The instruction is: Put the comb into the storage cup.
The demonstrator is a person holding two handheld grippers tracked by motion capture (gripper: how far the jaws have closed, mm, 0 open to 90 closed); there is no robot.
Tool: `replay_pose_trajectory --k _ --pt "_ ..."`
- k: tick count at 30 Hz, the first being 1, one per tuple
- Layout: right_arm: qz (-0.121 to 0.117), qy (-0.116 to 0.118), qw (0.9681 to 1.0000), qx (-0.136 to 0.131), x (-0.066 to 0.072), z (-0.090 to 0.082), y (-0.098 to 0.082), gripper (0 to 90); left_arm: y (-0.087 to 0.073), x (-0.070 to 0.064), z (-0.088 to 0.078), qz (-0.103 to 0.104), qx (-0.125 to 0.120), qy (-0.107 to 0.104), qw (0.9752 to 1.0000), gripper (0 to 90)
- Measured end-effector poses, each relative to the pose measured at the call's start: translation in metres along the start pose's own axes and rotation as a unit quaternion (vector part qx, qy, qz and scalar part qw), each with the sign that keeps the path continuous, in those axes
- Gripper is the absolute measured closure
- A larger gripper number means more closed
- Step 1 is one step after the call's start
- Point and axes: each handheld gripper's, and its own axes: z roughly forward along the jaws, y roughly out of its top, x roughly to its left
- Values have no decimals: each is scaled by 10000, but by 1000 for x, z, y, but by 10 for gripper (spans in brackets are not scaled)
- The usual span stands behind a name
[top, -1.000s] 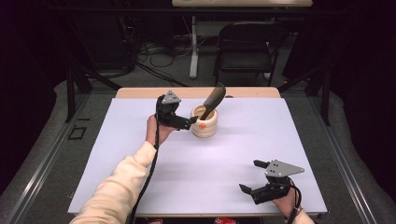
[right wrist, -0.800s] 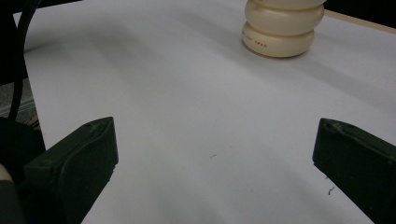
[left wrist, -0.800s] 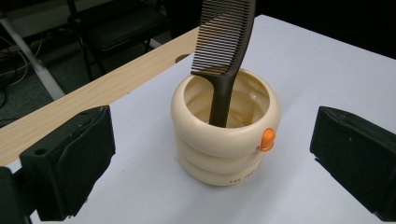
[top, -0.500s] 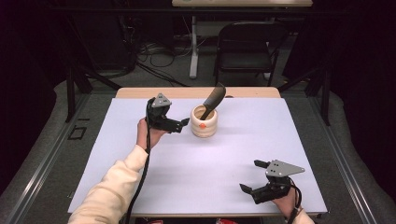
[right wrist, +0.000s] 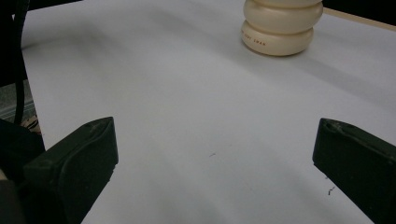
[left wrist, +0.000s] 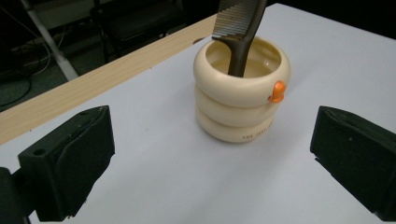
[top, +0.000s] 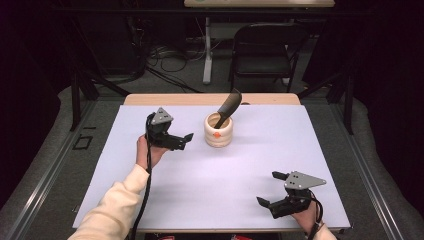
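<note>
A cream ribbed cup (top: 219, 131) with an orange spot stands upright at the back middle of the white table (top: 210, 190). A dark comb (top: 228, 106) stands in it, leaning right. My left gripper (top: 184, 141) hovers open just left of the cup, apart from it and holding nothing. In the left gripper view the cup (left wrist: 240, 100) and comb (left wrist: 240, 28) sit ahead between my left gripper's (left wrist: 210, 158) wide jaws. My right gripper (top: 268, 188) is open and holds nothing near the front right edge. In the right gripper view the cup (right wrist: 280, 28) is far ahead of my right gripper (right wrist: 215, 163).
A wooden strip (top: 165, 99) runs along the table's back edge. Beyond it stand a black folding chair (top: 265, 47) and a white post (top: 207, 50), with cables on the floor. Bare white surface lies between the two grippers.
My left gripper has pulled back from the cup, down and to the left. The comb stays in the cup. The right gripper has not moved.
</note>
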Motion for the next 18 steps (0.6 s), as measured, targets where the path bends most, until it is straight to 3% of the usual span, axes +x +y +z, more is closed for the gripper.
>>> replay_pose_trajectory --k 4,18 --pt "-10 3 10000 20 1 1 0 0 -7 -2 -4 76 83 56 9999 1" --pt "-12 -32 10000 40 1 1 0 0 -28 -10 -36 68 -84 112 9999 1"
